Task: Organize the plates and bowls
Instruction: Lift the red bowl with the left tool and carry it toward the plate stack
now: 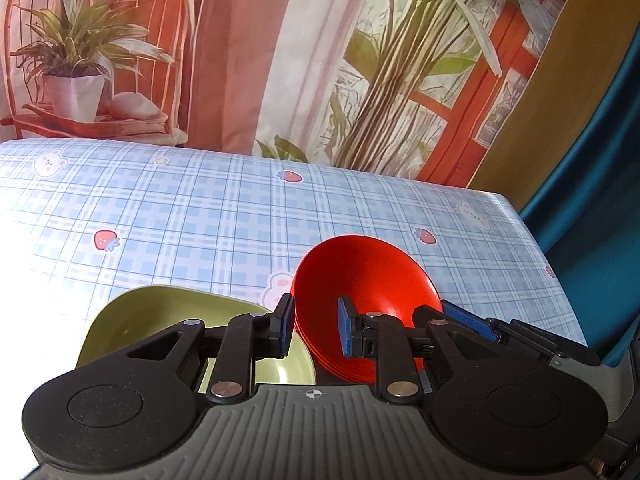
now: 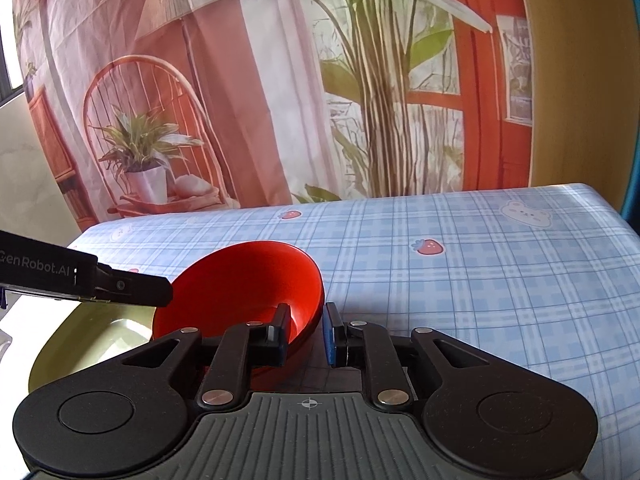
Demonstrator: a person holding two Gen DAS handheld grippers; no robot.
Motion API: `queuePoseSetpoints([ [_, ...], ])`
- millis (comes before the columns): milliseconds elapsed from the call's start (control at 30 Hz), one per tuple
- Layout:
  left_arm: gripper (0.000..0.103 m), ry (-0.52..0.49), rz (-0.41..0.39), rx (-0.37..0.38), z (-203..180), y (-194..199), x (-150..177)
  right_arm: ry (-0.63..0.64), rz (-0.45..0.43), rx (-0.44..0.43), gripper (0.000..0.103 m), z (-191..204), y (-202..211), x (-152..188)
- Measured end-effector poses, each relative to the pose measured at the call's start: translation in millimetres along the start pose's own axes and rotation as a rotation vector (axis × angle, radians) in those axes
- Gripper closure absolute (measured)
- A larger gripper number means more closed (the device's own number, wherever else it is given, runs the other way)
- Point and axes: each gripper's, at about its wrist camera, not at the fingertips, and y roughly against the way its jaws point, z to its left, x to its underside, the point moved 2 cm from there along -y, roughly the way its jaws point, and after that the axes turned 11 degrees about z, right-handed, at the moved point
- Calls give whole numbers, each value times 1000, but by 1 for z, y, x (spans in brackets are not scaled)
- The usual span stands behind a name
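A red bowl (image 1: 366, 280) is tilted above a green plate (image 1: 160, 320) on the checked tablecloth. My left gripper (image 1: 314, 330) has one finger outside and one inside the bowl's near rim, close on it. In the right wrist view my right gripper (image 2: 306, 334) straddles the right rim of the red bowl (image 2: 240, 280), one finger inside and one outside, with a small gap showing. The left gripper's finger (image 2: 132, 288) reaches the bowl's left rim there. The green plate (image 2: 80, 344) lies under the bowl at the left.
The table (image 1: 200, 208) has a blue checked cloth with strawberry and bear prints. Its far edge meets a printed backdrop curtain (image 1: 240, 60). The right edge of the table (image 1: 536, 240) drops off beside a teal curtain.
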Motion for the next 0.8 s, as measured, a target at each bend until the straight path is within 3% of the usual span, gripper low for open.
queuePoseSetpoints([
  [367, 78, 64, 109, 12, 22, -34, -30, -111, 45, -71, 76, -6, -5, 5],
  [567, 76, 76, 155, 49, 25, -50, -30, -144, 58, -107, 76, -7, -8, 7],
  [800, 77, 48, 157, 85, 16, -56, -25, -150, 58, -113, 77, -8, -7, 7],
])
